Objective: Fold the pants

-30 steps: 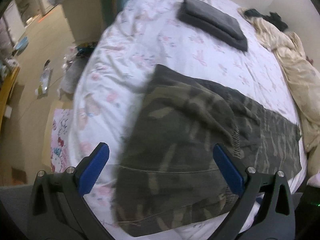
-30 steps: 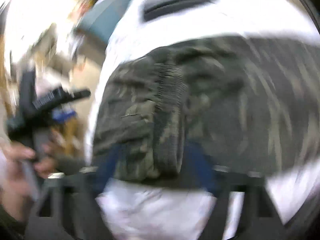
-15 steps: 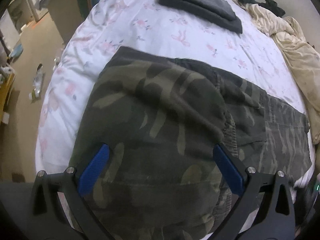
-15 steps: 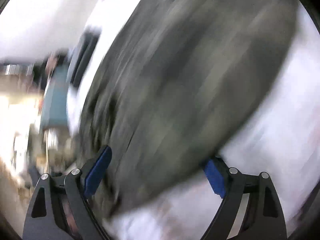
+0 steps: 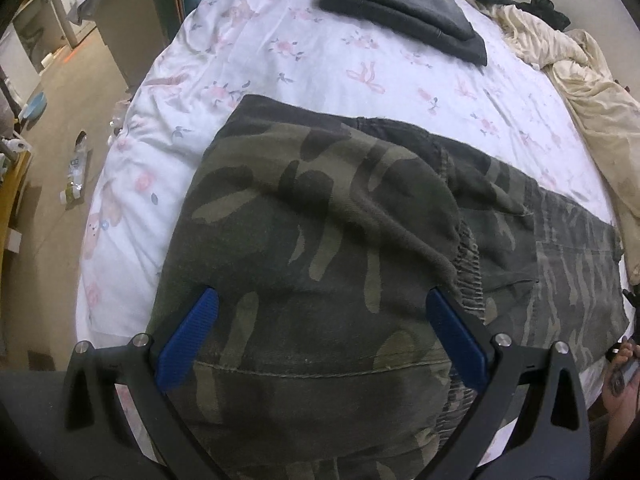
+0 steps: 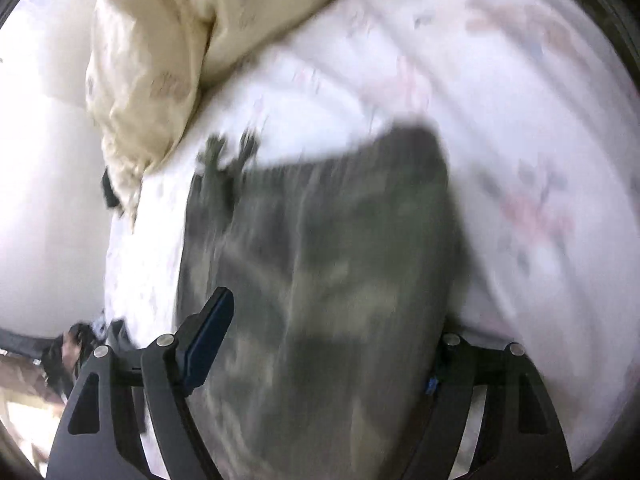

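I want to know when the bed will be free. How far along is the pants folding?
Done: one end of the camouflage pants already lies doubled over the rest. In hand: the left gripper hangs open over that layer; the right gripper is closing, blurred cloth between its jaws. Left: the long half on the bed sheet remains unfolded.

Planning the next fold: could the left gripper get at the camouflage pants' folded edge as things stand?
Probably yes: the left gripper hovers open right over the camouflage pants, the folded edge between its fingers, with nothing on top.

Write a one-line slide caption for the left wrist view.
Open left gripper over camouflage pants on a floral bedsheet, folded dark garment beyond.
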`<action>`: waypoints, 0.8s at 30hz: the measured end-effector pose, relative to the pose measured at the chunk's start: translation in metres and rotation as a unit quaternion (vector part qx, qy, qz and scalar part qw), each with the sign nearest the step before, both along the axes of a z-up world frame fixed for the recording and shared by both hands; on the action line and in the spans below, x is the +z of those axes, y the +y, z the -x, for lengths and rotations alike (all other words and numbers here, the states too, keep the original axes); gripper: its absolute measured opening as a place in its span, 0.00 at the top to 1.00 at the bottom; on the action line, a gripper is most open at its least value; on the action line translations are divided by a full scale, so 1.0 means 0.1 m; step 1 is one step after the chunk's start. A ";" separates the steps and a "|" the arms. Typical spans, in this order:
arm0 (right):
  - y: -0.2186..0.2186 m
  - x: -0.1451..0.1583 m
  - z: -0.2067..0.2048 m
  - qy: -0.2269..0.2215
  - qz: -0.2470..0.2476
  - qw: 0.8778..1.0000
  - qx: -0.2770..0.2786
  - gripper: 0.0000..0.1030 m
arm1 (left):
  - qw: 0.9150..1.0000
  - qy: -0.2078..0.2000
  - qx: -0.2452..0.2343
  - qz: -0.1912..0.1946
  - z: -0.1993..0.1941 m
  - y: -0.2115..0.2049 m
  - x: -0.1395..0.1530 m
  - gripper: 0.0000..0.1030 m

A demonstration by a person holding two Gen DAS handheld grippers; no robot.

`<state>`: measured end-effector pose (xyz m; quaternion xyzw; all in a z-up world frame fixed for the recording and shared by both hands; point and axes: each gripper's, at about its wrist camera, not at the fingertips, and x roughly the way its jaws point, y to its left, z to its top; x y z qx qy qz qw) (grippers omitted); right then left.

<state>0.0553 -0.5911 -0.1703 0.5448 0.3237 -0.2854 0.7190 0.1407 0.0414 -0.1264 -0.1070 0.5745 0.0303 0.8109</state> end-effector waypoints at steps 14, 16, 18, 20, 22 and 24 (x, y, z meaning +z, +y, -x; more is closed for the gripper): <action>0.12 0.63 -0.06 -0.045 0.139 0.987 0.067 0.96 | 1.000 -0.012 0.004 -0.006 0.00 0.04 0.08 0.01; 0.25 0.82 -0.11 -0.072 0.155 0.981 0.096 0.96 | 1.000 -0.009 0.011 -0.004 -0.01 0.07 0.08 0.01; 0.42 1.03 -0.21 -0.102 0.174 0.970 0.135 0.96 | 1.000 0.000 0.023 0.005 -0.01 0.13 0.06 0.01; 0.65 1.26 -0.30 -0.135 0.192 0.954 0.184 0.96 | 0.999 0.006 0.031 0.012 0.00 0.16 0.04 0.01; 0.90 1.45 -0.35 -0.160 0.204 0.938 0.228 0.96 | 0.999 0.009 0.036 0.013 0.00 0.19 0.04 0.01; 1.28 1.67 -0.39 -0.179 0.227 0.913 0.287 0.96 | 0.999 0.009 0.038 0.012 -0.01 0.20 0.05 0.01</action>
